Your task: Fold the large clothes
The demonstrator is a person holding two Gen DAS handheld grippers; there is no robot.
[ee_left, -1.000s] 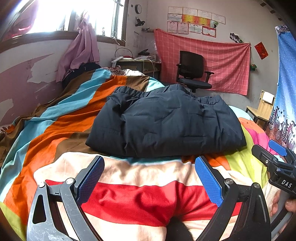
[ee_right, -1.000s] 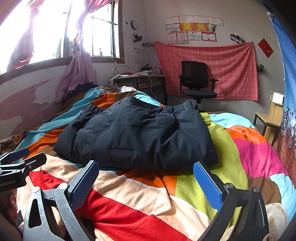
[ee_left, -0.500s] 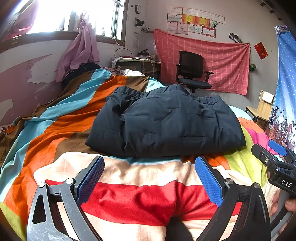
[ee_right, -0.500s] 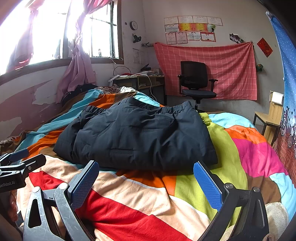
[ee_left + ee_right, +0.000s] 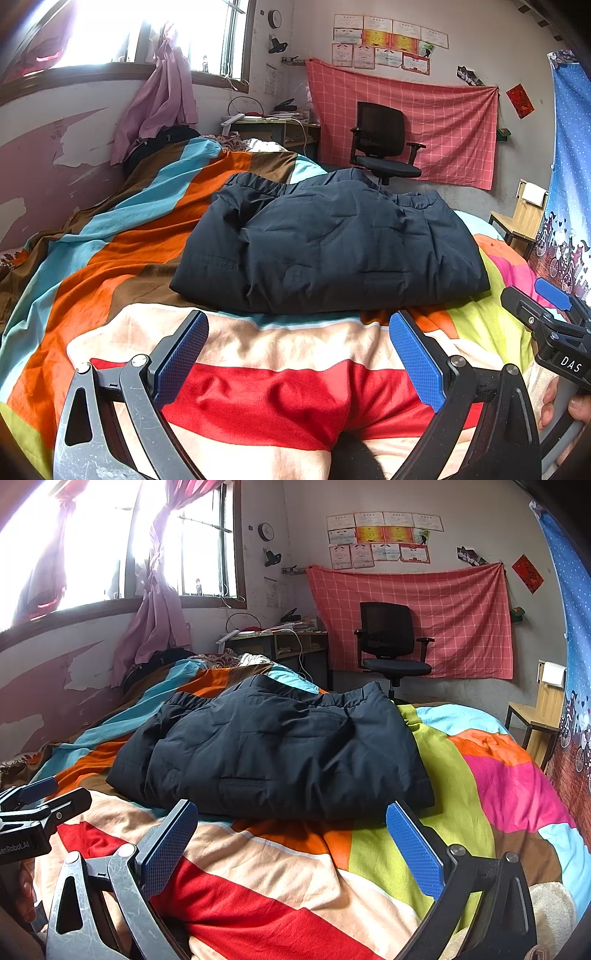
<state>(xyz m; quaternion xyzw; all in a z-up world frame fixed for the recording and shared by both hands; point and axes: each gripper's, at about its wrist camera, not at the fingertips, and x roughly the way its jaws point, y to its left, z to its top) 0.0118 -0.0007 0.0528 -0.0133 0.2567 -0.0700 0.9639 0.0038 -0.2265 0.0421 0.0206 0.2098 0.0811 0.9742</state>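
Both sat wide apart and empty: left hand-held gripper (image 5: 297, 363) and right hand-held gripper (image 5: 291, 849), low over the near end of the striped bed (image 5: 122, 254). Folded dark jacket (image 5: 328, 247) lay just beyond them, mid-bed.

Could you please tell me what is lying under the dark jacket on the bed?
The jacket lies on the striped bedspread; orange, brown and green stripes run out from its edges. The part beneath it is covered, so anything else under there cannot be seen.
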